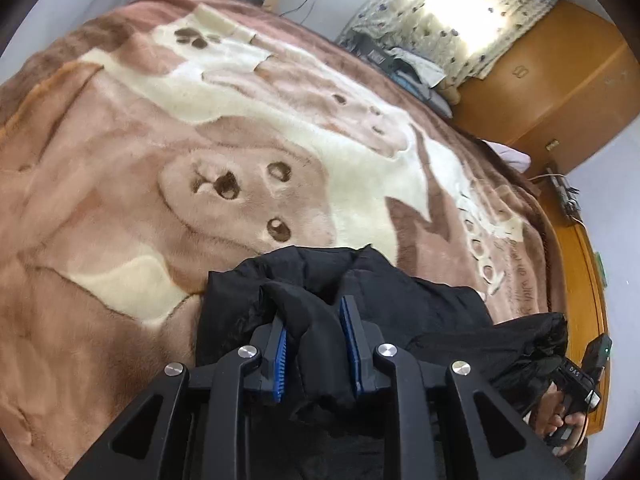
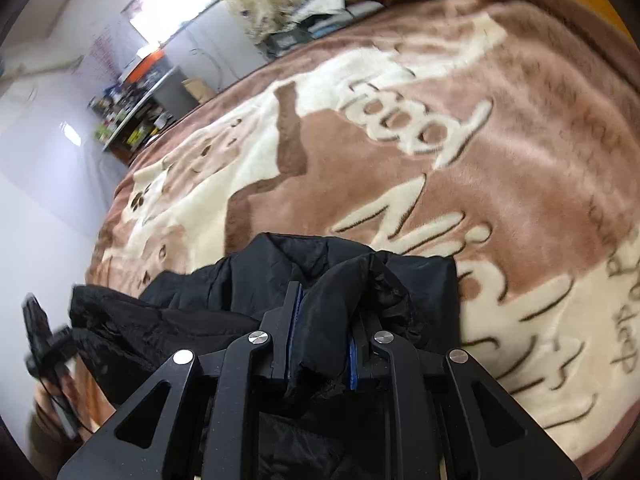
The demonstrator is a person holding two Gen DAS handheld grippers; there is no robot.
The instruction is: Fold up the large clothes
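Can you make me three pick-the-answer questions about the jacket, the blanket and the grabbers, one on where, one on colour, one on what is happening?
1. Where does the far edge of the jacket lie?
A. on the blanket
B. on a chair
C. on the floor

2. What colour is the jacket?
A. red
B. black
C. yellow

3. What is the left hand-held gripper doing?
A. hanging empty
B. pinching jacket cloth
C. holding a cup

Answers:
1 A, its edge rests on the brown and cream blanket.
2 B, the cloth is black in both views.
3 B, a bunch of cloth sits squeezed between its blue pads; the right hand-held gripper pinches cloth too.
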